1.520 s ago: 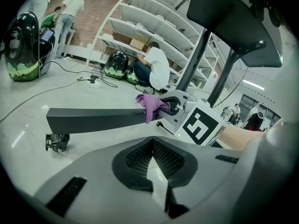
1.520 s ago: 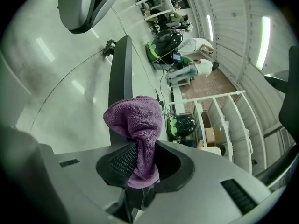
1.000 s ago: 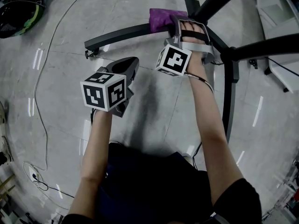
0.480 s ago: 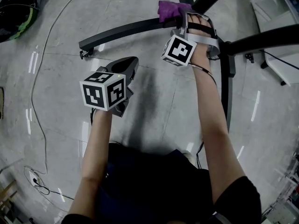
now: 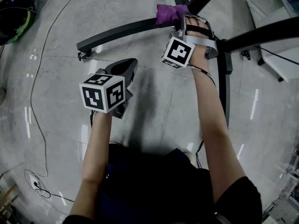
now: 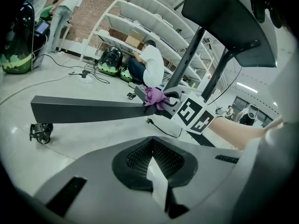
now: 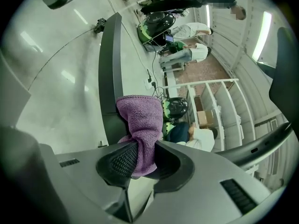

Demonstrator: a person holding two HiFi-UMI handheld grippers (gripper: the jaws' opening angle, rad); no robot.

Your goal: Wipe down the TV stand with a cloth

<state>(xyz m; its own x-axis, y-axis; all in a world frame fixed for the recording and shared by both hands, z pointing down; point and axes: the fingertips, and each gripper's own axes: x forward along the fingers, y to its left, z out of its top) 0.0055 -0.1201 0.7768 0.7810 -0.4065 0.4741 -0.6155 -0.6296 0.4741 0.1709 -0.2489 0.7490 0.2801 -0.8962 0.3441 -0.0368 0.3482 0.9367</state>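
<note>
While your right tongs (image 5: 179,21) clamp the purple cloth (image 5: 167,13), the wad sits on the dark leg of the TV stand (image 5: 121,31), close to where that leg joins the rest of the base. In the right gripper view the tongs (image 7: 142,160) bite the cloth (image 7: 140,120) at its near end, one pad on each side. Its long axis runs out along the tongs and away from you, and its far end folds over the leg (image 7: 110,64).

From your head view the leg's long axis runs from lower left to upper right. Its free end, with a small caster (image 5: 83,55), points to your left, and the cloth lies across it rather than along it. A second leg (image 5: 227,92) runs back toward you, past your right forearm.

Your left tongs (image 5: 125,68) hang over the grey floor (image 5: 56,92), well apart from the leg and the cloth. In the left gripper view the tongs (image 6: 152,157) are together with nothing between them, pointing toward the leg (image 6: 88,108), where the cloth (image 6: 153,97) shows as a purple bunch on its right end.
</note>
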